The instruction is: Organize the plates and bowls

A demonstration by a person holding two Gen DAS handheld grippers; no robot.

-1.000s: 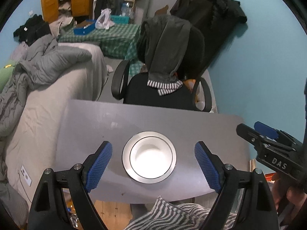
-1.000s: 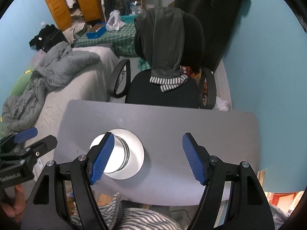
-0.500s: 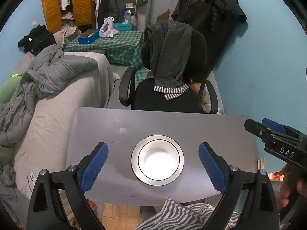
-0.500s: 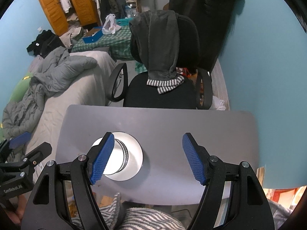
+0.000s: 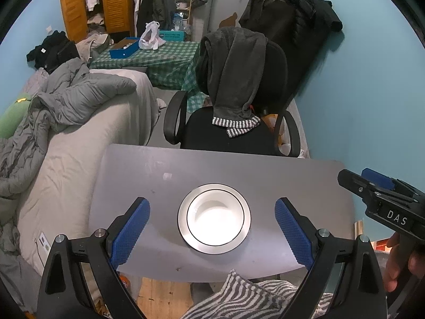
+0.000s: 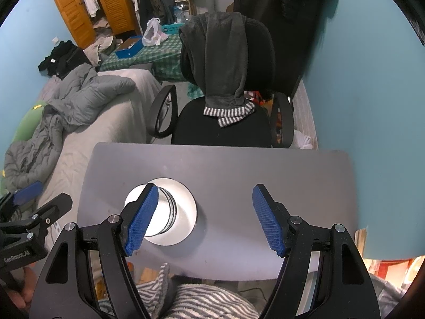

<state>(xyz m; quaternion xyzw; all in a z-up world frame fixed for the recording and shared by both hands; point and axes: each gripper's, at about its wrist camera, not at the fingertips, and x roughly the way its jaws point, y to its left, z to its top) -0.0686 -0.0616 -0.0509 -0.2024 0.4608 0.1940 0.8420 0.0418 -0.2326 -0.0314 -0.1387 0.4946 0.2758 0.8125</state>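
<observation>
White bowl (image 5: 215, 216) nested in silver-rimmed plate (image 5: 183, 215) on grey surface (image 5: 279, 180), left gripper (image 5: 212, 228) just widened w/ nothing gripped, right gripper (image 6: 203, 219) released.

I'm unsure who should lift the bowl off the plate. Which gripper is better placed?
Left, probably. The left gripper frames the white bowl between open jaws. The right gripper sits beside it, over bare table.

Right wrist view: blue pad (image 6: 140, 219) covers left part of bowl (image 6: 166, 212) (interior unseen). Left wrist view: hand (image 5: 398, 263) cut off by edge. Striped cloth (image 5: 247, 295) cropped at bottom. Text on blue box (image 5: 172, 36) too small.
</observation>
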